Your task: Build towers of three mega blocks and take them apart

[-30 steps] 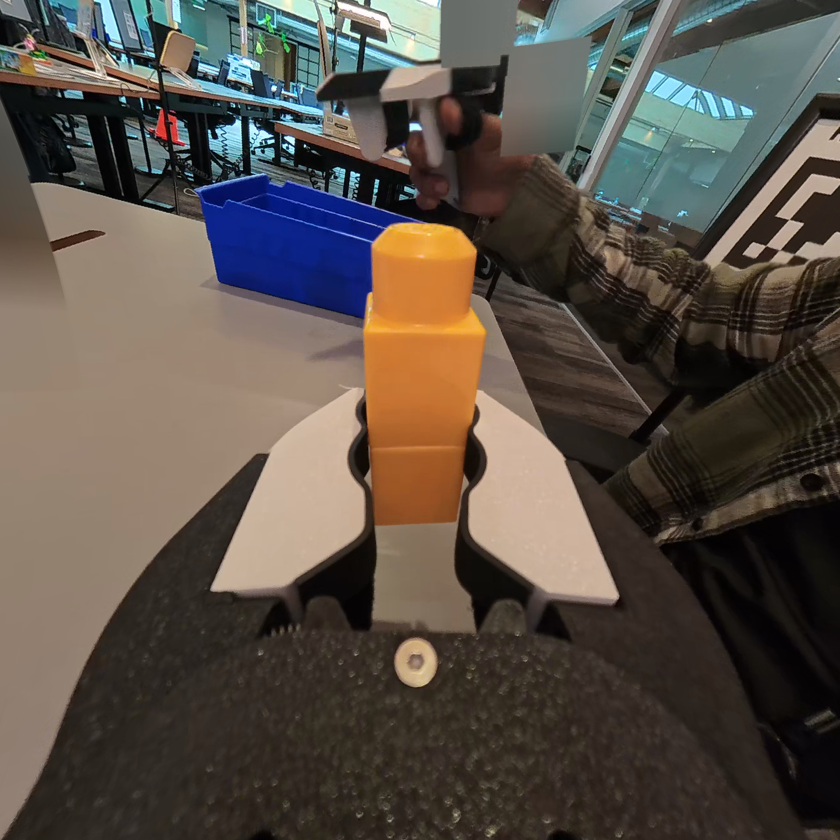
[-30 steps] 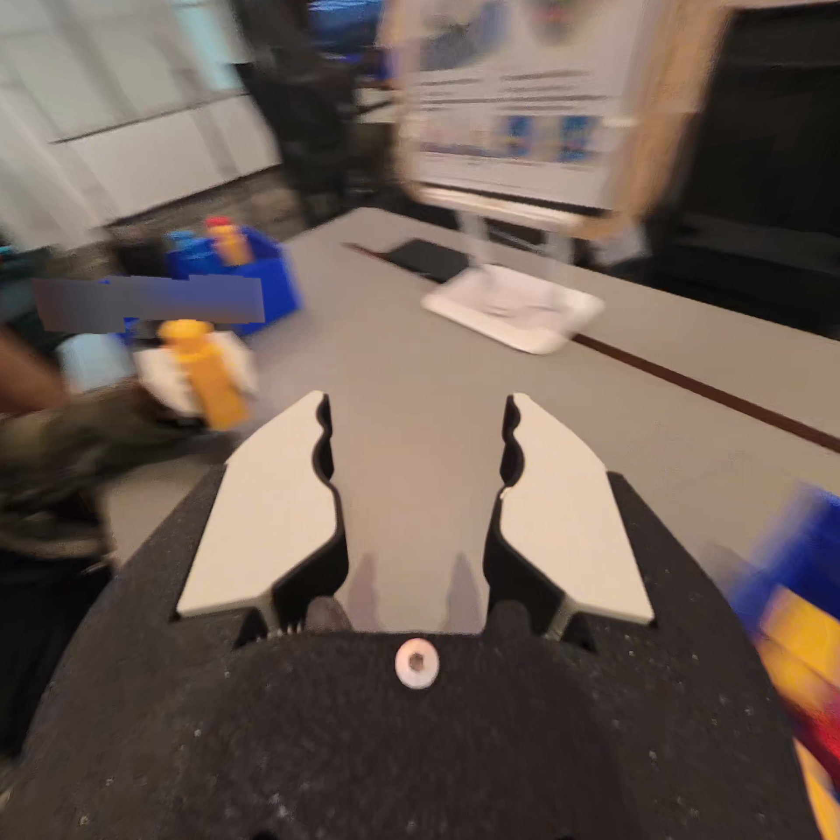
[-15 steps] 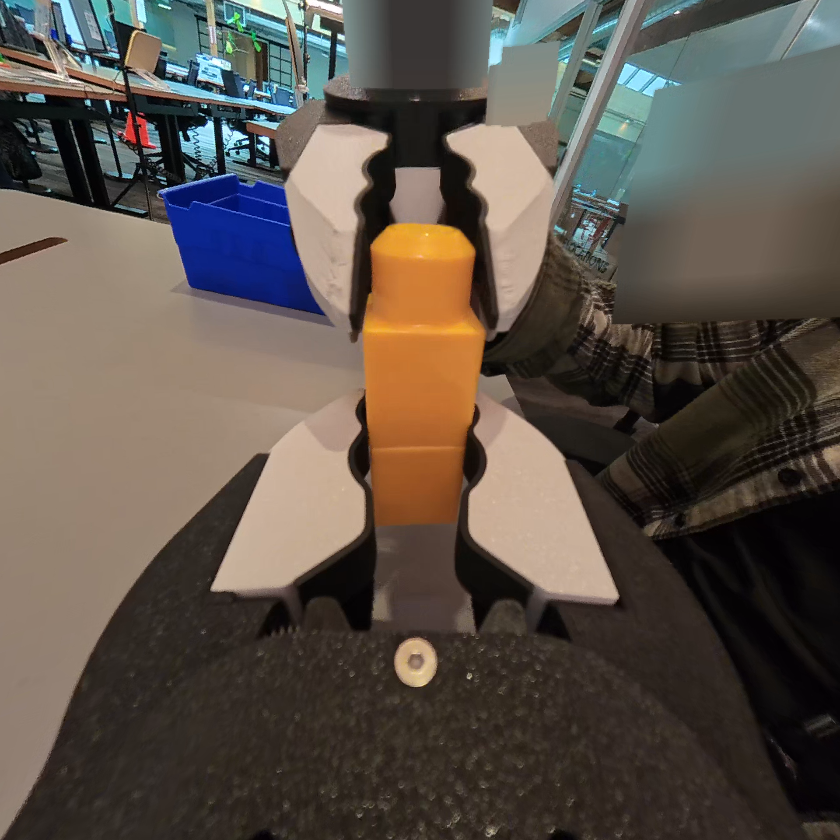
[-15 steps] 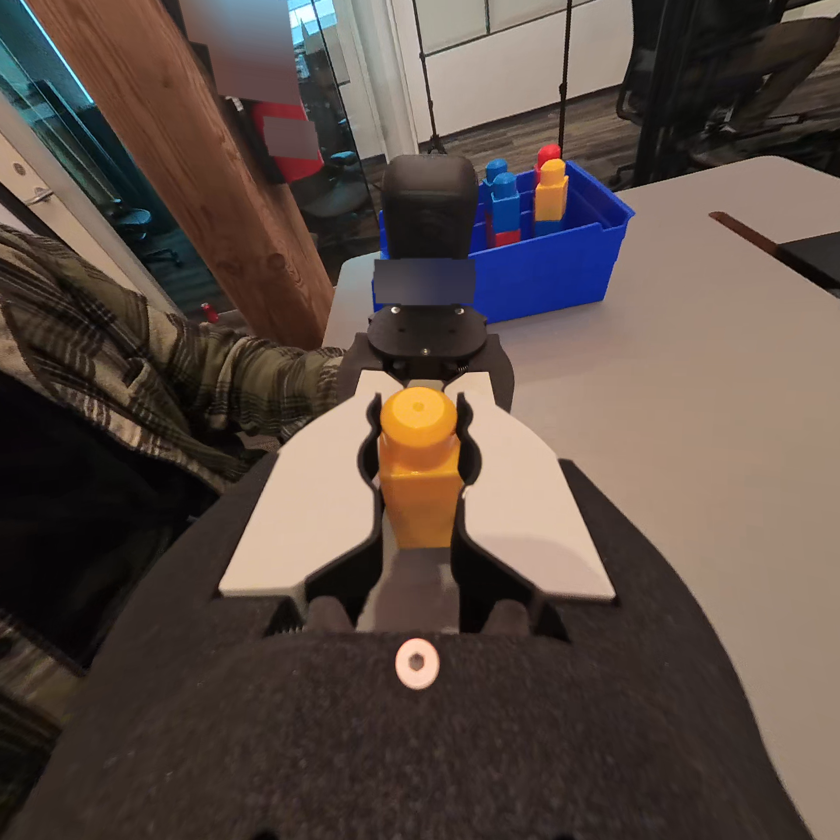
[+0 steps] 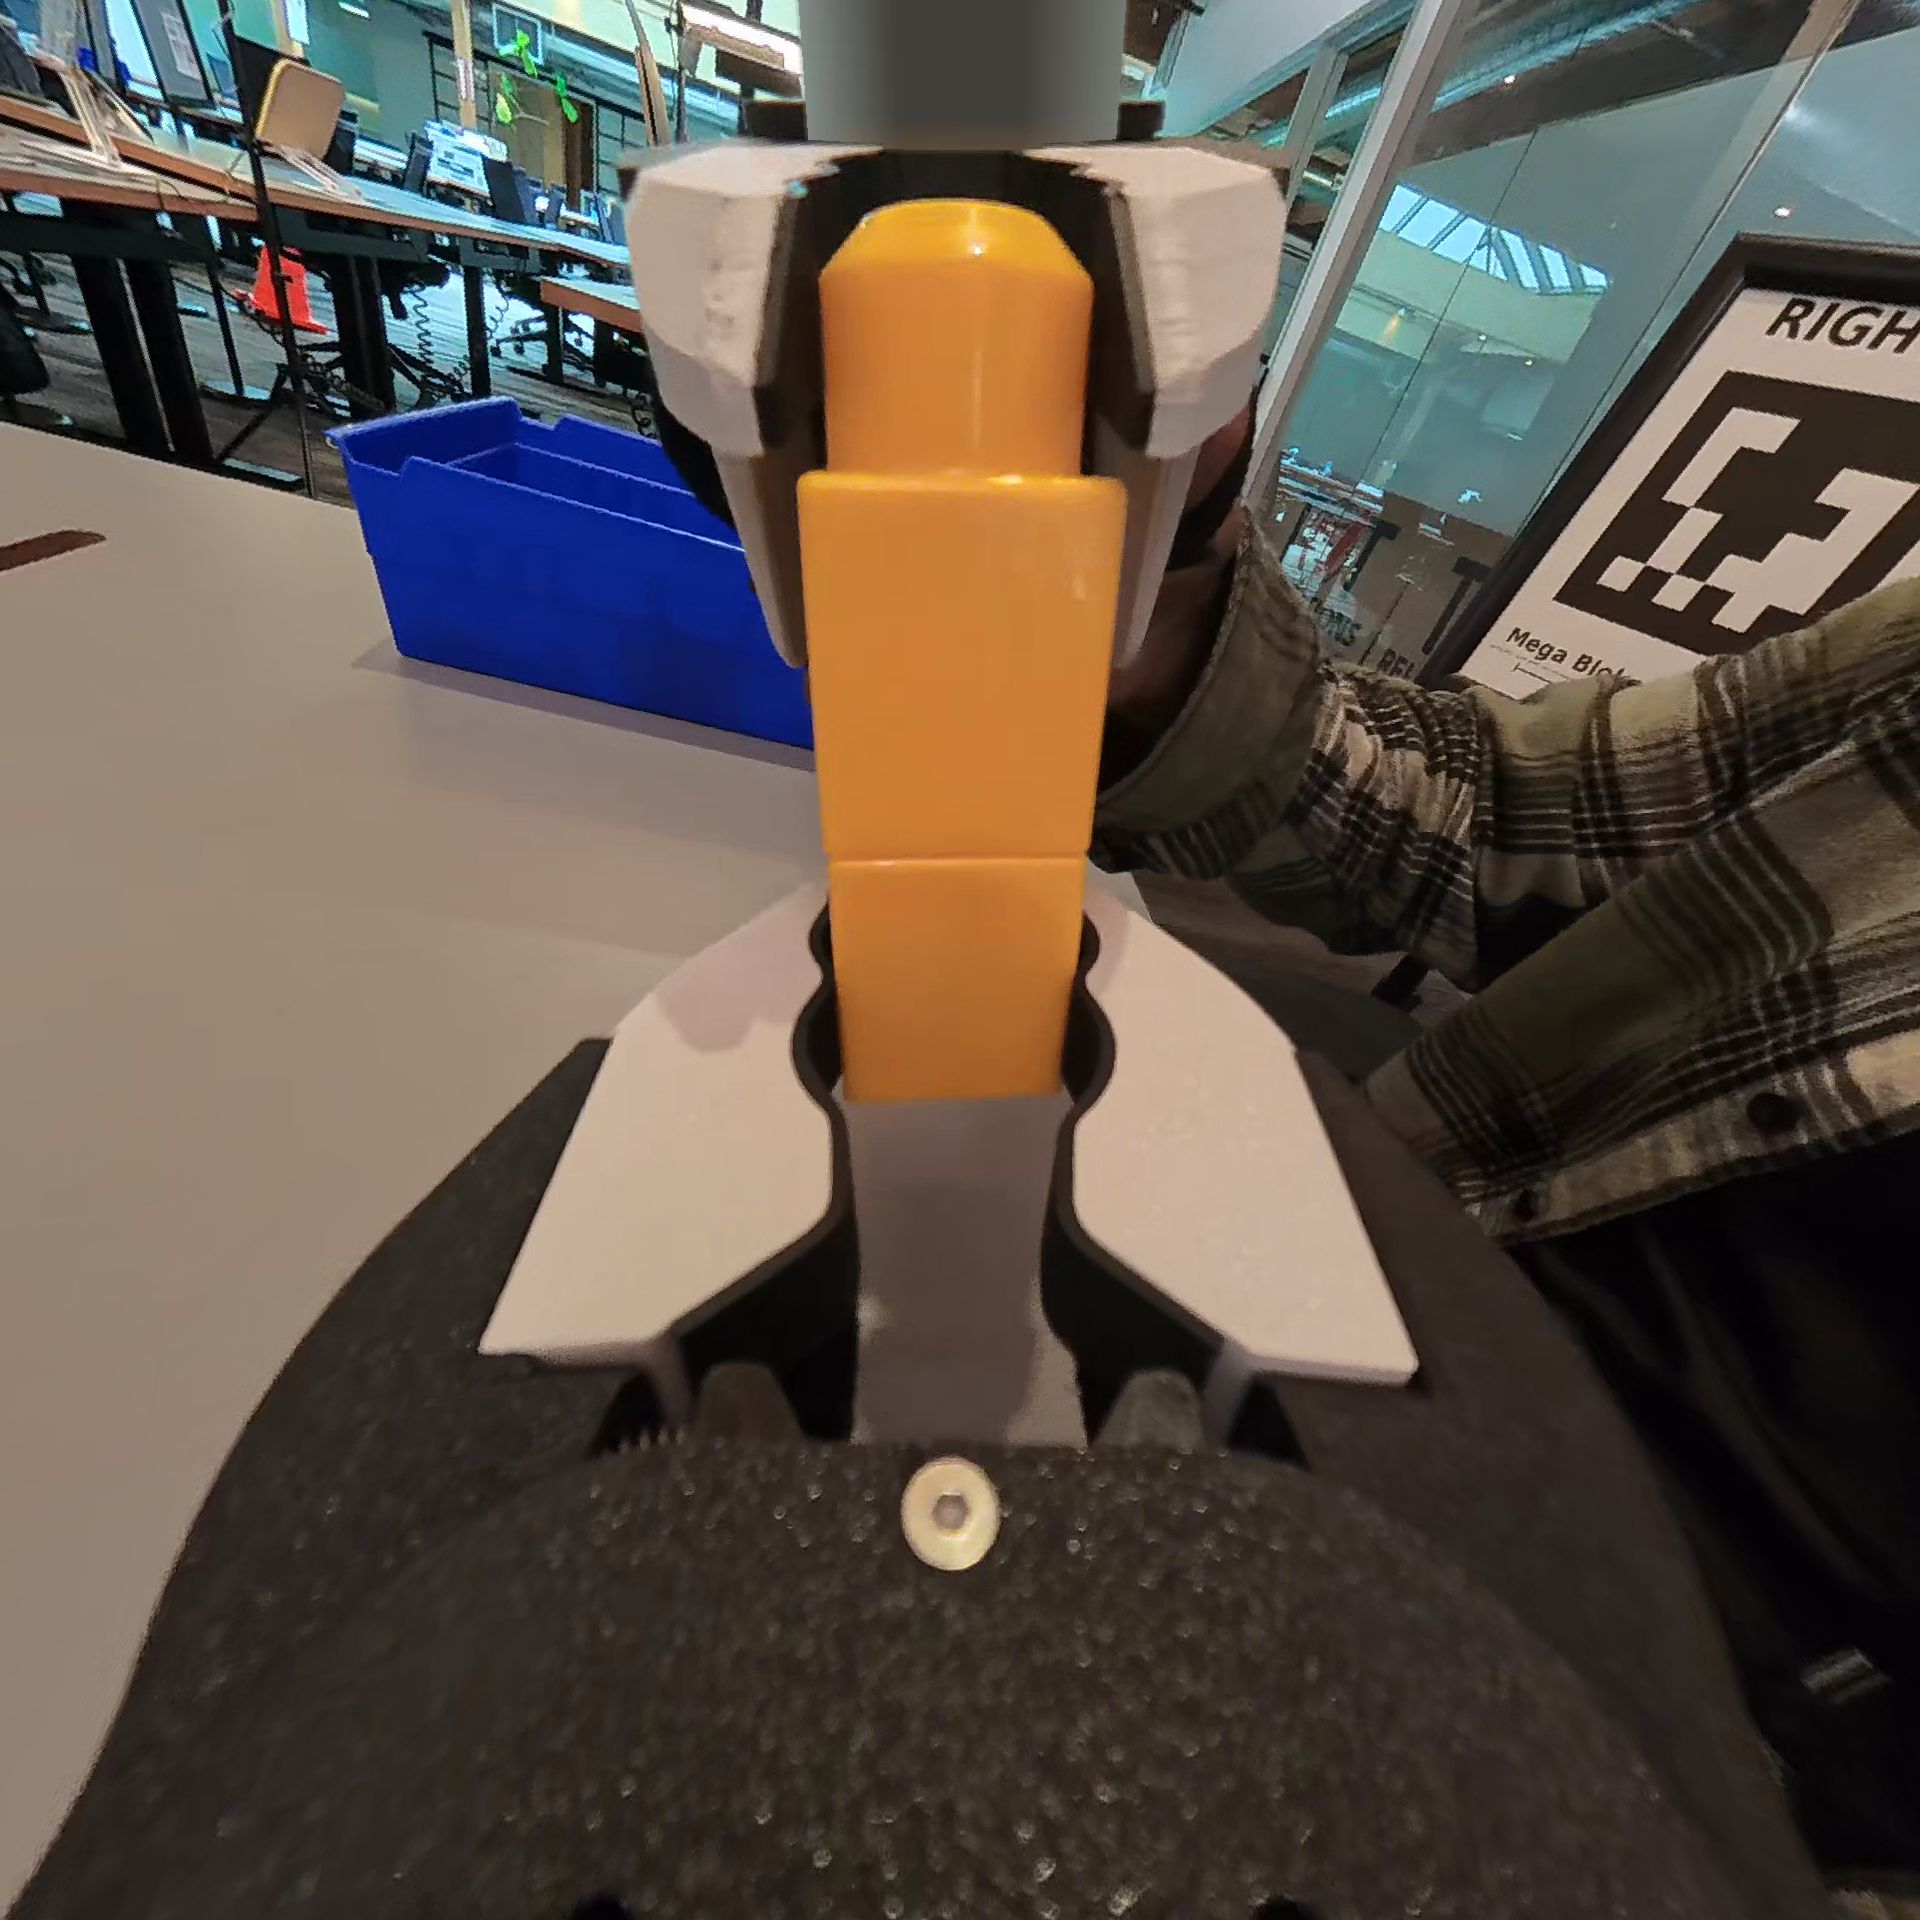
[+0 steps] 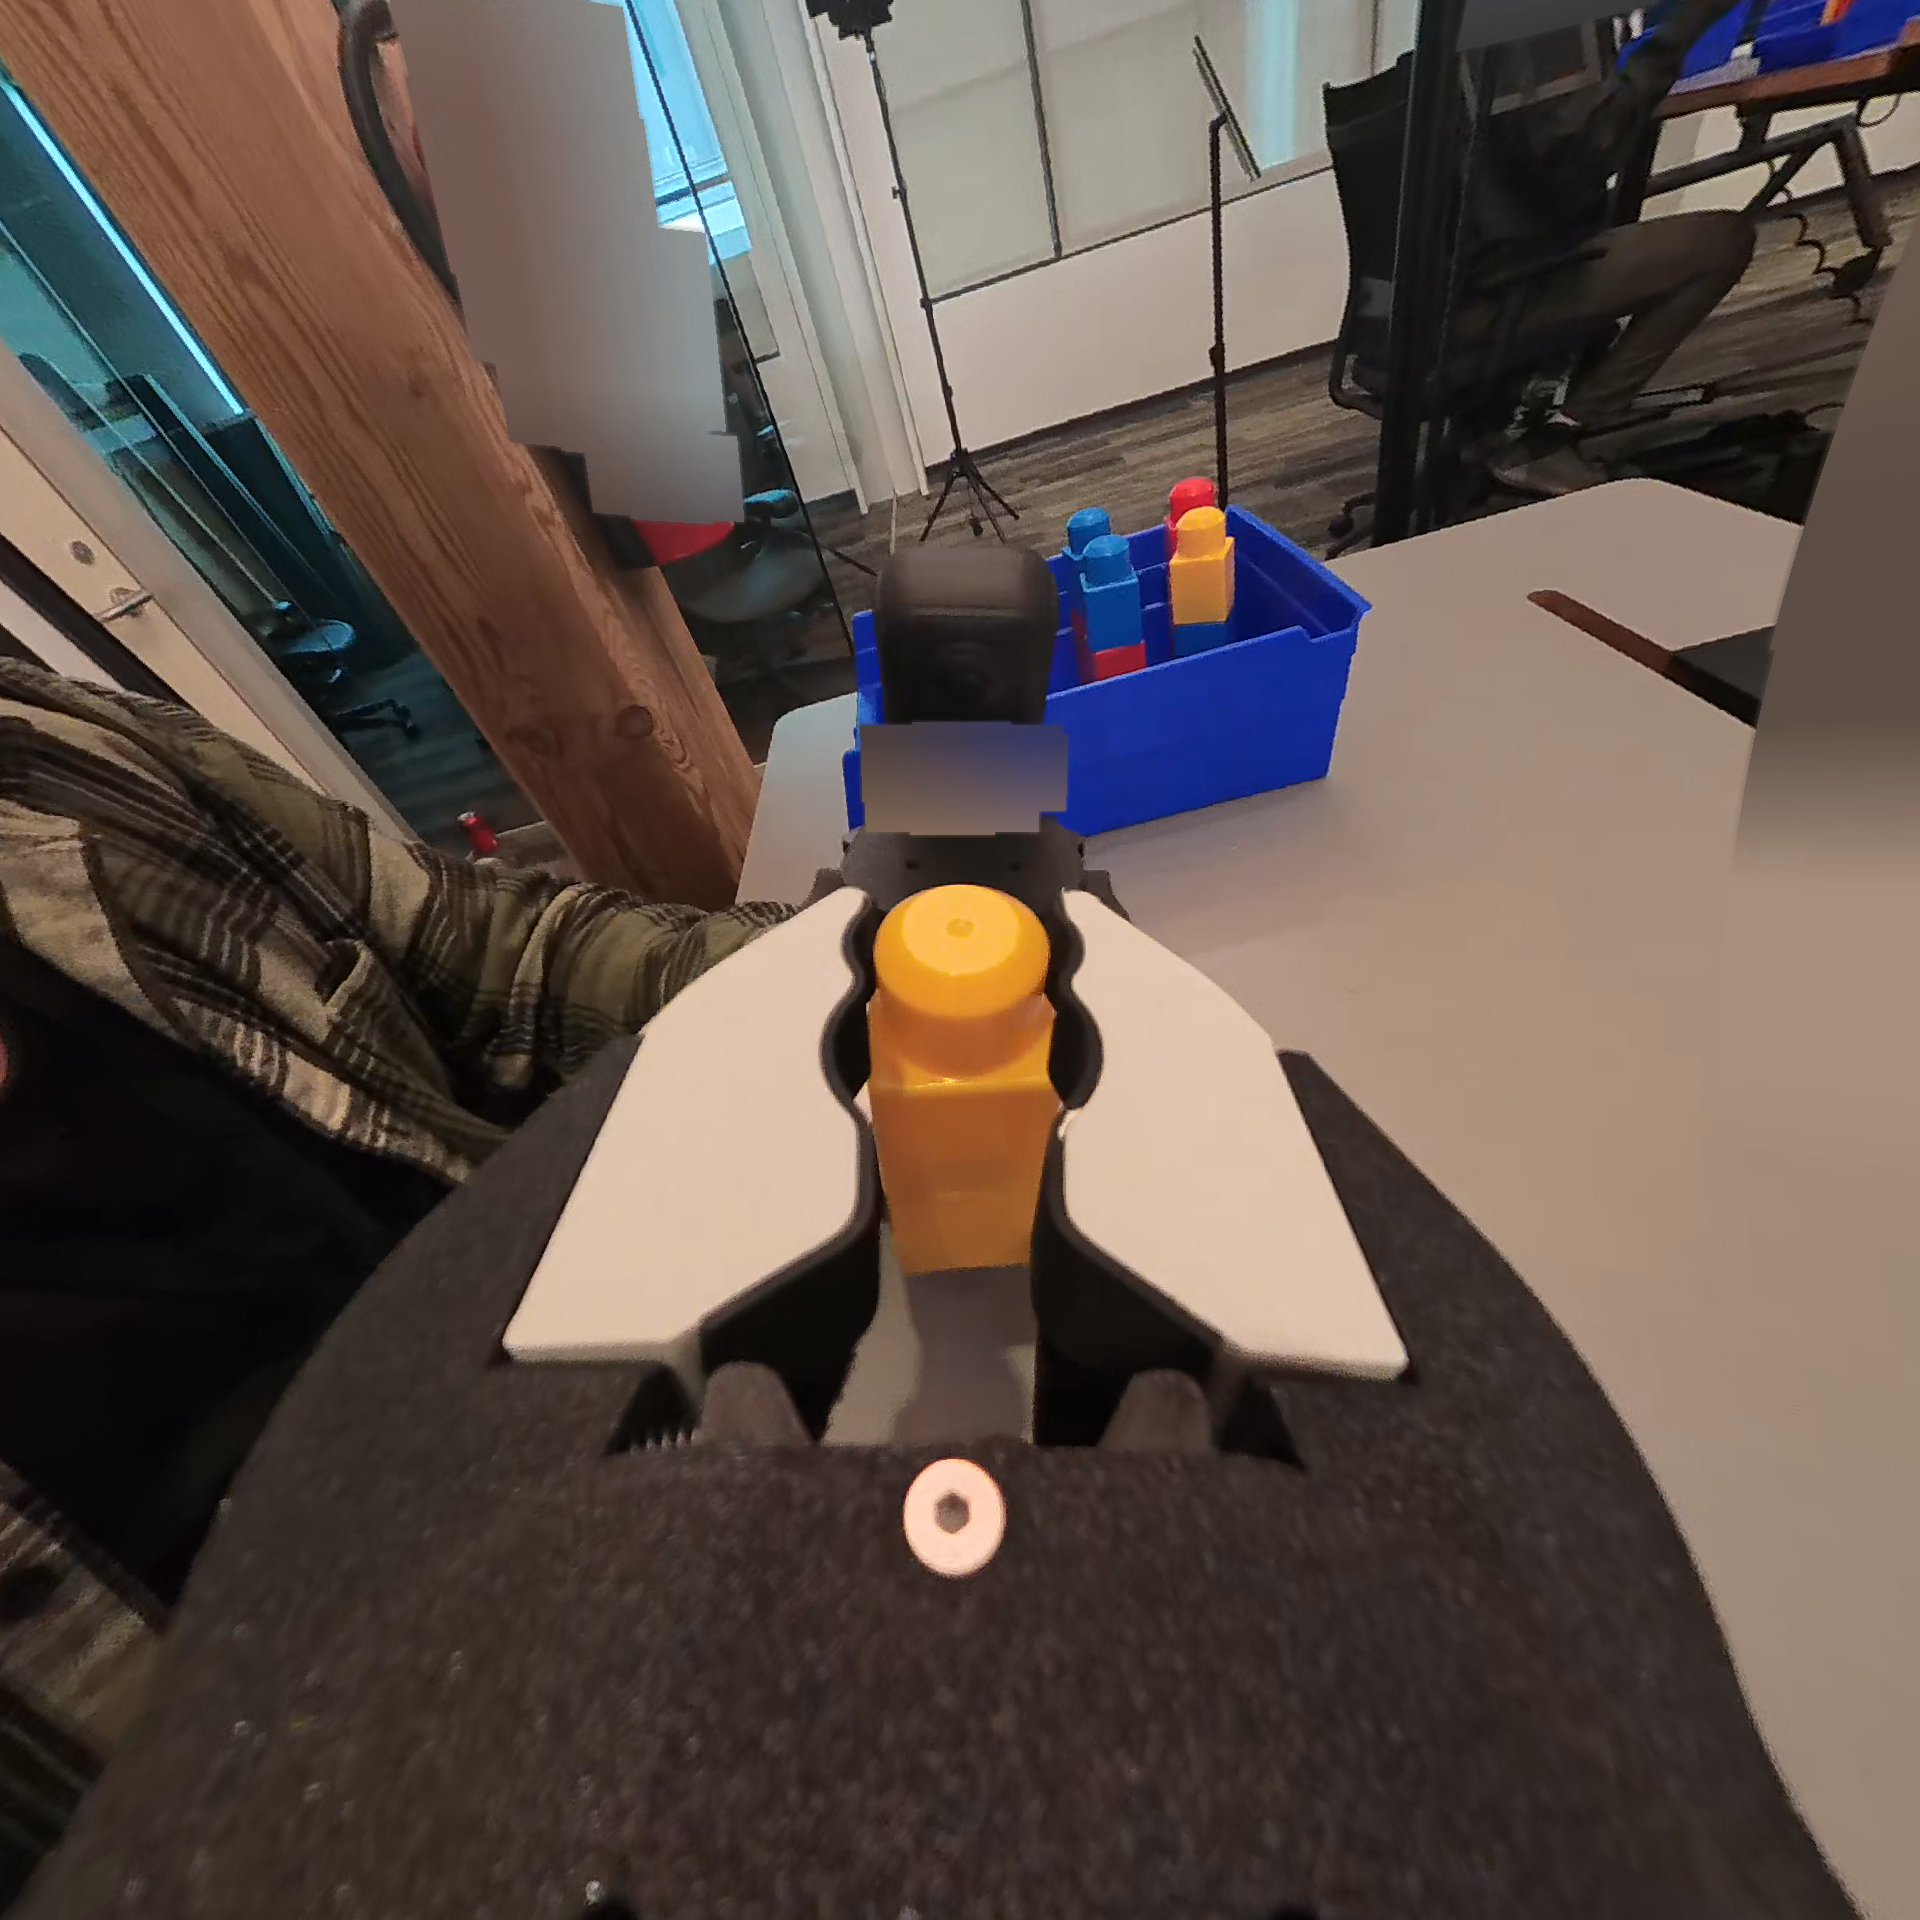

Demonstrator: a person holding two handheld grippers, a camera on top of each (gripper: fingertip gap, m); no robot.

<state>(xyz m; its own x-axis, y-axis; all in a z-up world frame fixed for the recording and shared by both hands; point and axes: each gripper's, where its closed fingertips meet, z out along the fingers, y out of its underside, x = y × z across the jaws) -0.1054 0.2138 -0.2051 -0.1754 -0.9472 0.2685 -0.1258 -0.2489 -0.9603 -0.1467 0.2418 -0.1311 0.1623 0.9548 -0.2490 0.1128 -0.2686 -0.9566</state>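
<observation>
A stack of orange mega blocks is held in the air between both grippers. My left gripper (image 5: 954, 940) is shut on the lower orange block (image 5: 951, 997). My right gripper (image 6: 961, 935) faces it from the other side and is shut on the upper orange block (image 6: 956, 1122), its fingers (image 5: 707, 301) flanking the round stud (image 5: 956, 332). In the left wrist view two stacked blocks show, and the upper one (image 5: 961, 675) is still seated on the lower. The left gripper's black body (image 6: 961, 644) shows behind the stud in the right wrist view.
A blue bin (image 6: 1195, 717) stands on the grey table (image 6: 1507, 935) with several built towers, blue (image 6: 1112, 603), orange (image 6: 1200, 571) and red. Another blue bin (image 5: 561, 571) is empty as far as I see. A person's plaid sleeves (image 5: 1558, 790) are at the table's edge. The left gripper's tips are roughly 8 cm from the right gripper's.
The right gripper swung in from up and away, came over the top of the stack and closed around the upper block. The left gripper kept its hold on the lower block.
</observation>
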